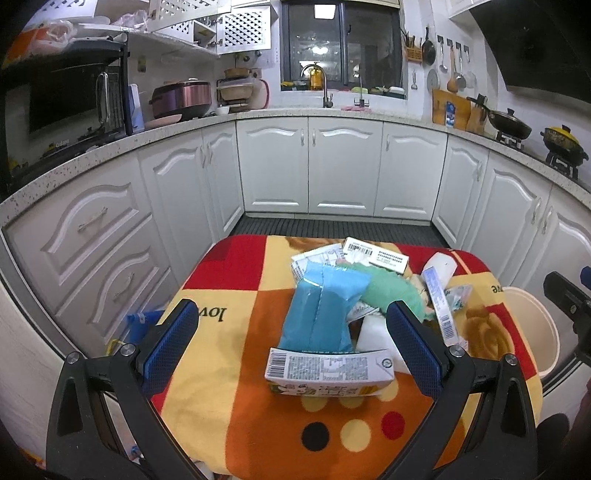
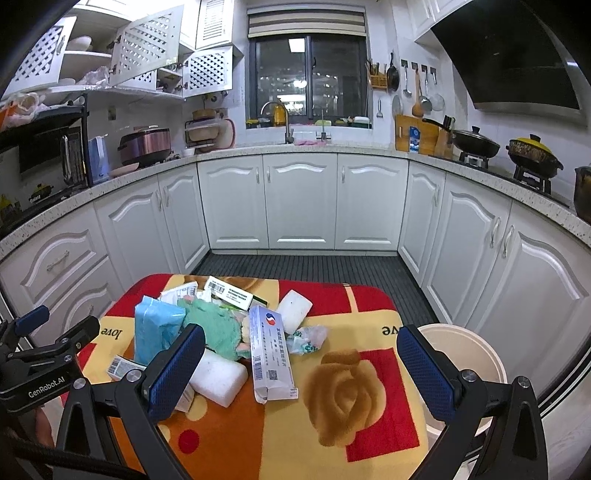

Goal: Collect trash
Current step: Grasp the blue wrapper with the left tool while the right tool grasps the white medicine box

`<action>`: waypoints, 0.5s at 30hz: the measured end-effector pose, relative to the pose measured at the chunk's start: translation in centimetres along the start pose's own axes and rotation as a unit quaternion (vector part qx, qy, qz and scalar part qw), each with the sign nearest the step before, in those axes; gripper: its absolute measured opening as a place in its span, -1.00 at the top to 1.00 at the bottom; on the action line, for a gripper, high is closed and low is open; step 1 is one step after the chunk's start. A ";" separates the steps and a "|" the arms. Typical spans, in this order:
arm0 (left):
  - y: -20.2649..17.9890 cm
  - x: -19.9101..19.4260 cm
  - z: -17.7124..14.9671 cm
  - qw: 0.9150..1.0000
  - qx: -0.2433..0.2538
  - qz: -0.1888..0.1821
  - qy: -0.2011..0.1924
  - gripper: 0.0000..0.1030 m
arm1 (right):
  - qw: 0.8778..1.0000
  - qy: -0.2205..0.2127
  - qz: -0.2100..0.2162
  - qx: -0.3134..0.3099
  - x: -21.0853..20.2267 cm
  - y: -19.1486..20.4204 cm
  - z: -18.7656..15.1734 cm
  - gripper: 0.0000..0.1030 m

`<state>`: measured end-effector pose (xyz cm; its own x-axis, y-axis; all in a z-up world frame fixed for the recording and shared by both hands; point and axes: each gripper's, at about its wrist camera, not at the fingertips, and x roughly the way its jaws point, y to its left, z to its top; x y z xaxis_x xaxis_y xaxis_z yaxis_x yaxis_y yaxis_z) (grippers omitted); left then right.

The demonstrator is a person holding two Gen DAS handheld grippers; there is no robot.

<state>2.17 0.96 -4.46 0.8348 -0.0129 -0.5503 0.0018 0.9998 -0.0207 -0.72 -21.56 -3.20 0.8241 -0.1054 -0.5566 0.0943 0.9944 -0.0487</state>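
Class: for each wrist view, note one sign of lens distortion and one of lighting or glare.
Left wrist view: the countertop bows into a curve, corners go black, and a ceiling lamp reflects in the dark window. Right wrist view: the cabinets bend the same way, and the window mirrors the lamp; both show night outside, indoor light.

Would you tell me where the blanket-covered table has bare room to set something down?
Free: the rose patch between the long box and the bin, and the "love" corner. Crowded: the middle, around the blue packet.
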 end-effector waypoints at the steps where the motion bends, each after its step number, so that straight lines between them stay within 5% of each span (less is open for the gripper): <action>1: 0.0 0.1 -0.1 1.000 0.002 0.002 -0.001 -0.97 | 1.000 0.002 0.000 0.001 0.2 0.0 -0.1 -0.99; 8: 0.4 0.9 -0.8 1.000 0.017 0.002 0.007 -0.97 | 1.000 0.020 0.009 0.005 1.3 -0.4 -0.4 -0.99; 15: 2.4 2.3 -3.5 0.997 0.039 -0.029 0.058 -0.97 | 0.996 0.081 0.025 0.010 3.9 -1.6 -1.9 -0.99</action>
<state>2.20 3.29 -8.71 0.7631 -0.0681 -0.6427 0.0953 0.9954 0.0077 1.30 -23.54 -6.89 0.7274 -0.0512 -0.6843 0.0678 0.9977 -0.0026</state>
